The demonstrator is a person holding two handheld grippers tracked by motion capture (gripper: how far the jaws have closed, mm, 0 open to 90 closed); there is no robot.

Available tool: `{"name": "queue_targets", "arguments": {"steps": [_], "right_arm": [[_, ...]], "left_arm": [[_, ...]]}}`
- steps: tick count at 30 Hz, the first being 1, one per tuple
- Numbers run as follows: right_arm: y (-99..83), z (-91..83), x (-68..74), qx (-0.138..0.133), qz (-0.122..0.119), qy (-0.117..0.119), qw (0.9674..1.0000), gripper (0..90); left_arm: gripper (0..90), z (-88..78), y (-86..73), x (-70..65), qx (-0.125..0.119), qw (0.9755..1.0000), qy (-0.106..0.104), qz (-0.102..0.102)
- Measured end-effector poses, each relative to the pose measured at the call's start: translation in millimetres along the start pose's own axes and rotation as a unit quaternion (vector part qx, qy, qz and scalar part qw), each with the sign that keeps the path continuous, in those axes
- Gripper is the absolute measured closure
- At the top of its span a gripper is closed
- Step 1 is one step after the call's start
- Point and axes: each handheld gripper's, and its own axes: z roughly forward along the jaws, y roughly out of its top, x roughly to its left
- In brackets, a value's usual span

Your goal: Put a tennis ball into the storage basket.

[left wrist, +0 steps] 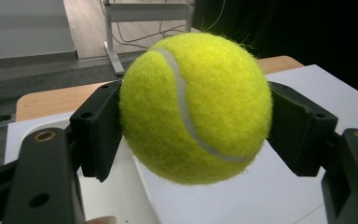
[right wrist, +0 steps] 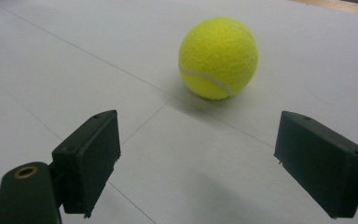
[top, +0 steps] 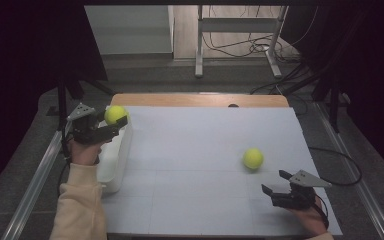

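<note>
Presently, the left gripper [top: 114,121] clamps a yellow tennis ball [top: 114,114] between both jaws, above the white bin [top: 114,160] at the table's left edge. No brand or lettering can be read on it. The right gripper [top: 276,182], jaws wide and holding nothing, rests near a second tennis ball [top: 253,158] lying on the white table sheet [top: 190,150].

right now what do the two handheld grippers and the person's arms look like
Both the left gripper and the right gripper are black, each with two blocky rectangular jaws with small screw holes, a brass-ringed hole behind them and a grey three-cornered plate on top. A black cable loops behind the right one. The left forearm wears a cream sleeve.
</note>
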Motion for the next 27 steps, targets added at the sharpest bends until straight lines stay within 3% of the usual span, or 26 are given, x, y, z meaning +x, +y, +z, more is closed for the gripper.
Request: {"name": "queue_targets", "arguments": {"steps": [27], "right_arm": [[0.0, 0.5, 0.2, 0.002, -0.001, -0.001, 1.0, 15.0]], "left_arm": [[26.1, -7.8, -7.1, 24.2, 0.004, 0.9991, 0.038, -0.019]]}}
